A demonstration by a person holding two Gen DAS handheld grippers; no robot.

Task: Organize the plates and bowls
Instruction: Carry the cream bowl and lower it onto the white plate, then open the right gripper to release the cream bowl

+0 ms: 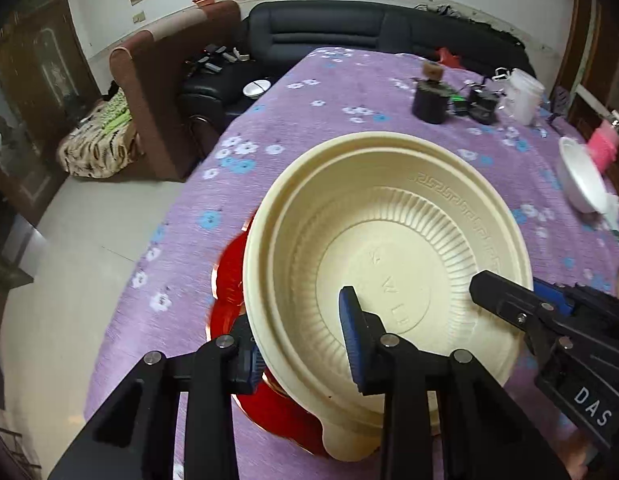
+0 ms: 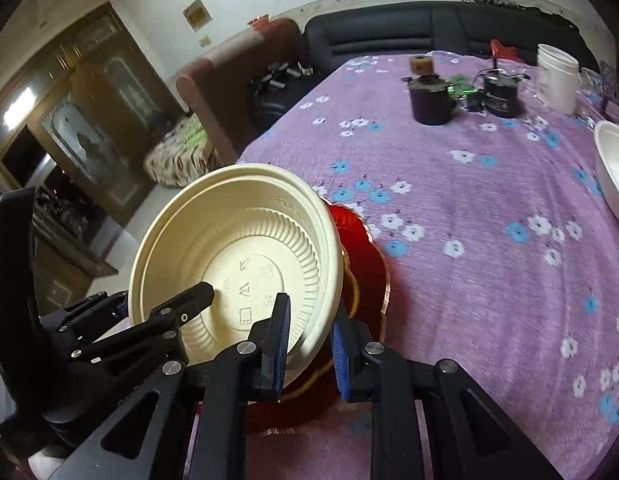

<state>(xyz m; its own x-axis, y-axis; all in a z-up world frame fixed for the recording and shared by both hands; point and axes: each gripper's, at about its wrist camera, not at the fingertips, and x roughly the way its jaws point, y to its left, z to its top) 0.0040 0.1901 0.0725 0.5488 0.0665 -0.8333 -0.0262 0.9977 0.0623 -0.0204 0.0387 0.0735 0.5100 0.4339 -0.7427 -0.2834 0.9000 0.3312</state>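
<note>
Nearest, the left gripper (image 1: pixel 301 350) has its fingers spread. One is inside the cream bowl (image 1: pixel 389 208) and one is outside its near rim. The rim passes between them, and the inner finger stands clear of the wall.

The right gripper (image 2: pixel 309 348) comes in from the other side. Its fingers pinch the rim, one pad against the ribbed inner wall and the other behind the outer edge.

The bowl sits between the two grippers, tilted, with its open side up. It shows a doubled rim, as if two were nested, though I cannot tell that for sure.

Under the bowl, showing past its edge beside the outer fingers, lies a red plate (image 1: pixel 229 272) with a gold edge. I cannot tell whether the bowl rests on it. The plate lies on the counter (image 1: pixel 349 92), which is covered by a purple flowered cloth.

Further ahead and off to the right of both grippers, well apart from them, a white bowl (image 1: pixel 577 176) sits near the counter's edge.

Beyond the fingers, at the far end, stand a dark jar (image 1: pixel 429 102) and a white tub (image 1: pixel 523 96). A black sofa (image 1: pixel 329 28) is behind them.
</note>
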